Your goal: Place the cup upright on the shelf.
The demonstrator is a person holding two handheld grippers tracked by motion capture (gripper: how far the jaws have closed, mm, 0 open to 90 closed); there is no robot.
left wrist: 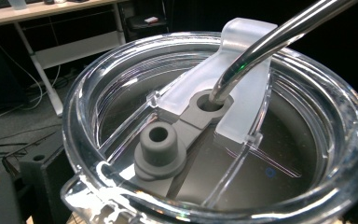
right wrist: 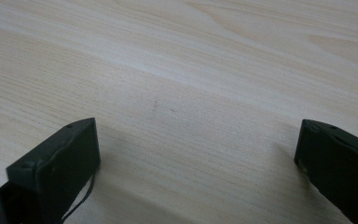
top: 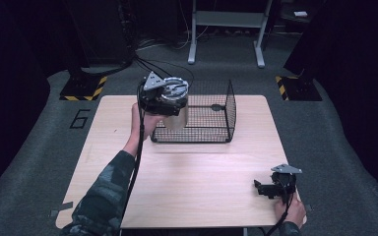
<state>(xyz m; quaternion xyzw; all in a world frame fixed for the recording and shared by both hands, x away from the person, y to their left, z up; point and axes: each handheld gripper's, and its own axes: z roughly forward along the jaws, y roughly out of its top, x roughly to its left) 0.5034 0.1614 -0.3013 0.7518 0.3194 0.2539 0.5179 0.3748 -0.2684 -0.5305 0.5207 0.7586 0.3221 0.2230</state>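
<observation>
Overhead light falls on the table [top: 197,191]; surrounding room very dark, corners near black. High view soft, low detail. Basket [top: 211,113] casts a faint shadow toward the camera. Left gripper view sharp up close: bright glare streaks on clear lid [left wrist: 121,79] and metal straw [left wrist: 279,32]; background slightly blurred. Right gripper view evenly lit, jaws dark, soft shadows beside them.

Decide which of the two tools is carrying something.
The left tool, raised beside the wire basket, carries a lidded tumbler; the right tool rests open on the table.
</observation>
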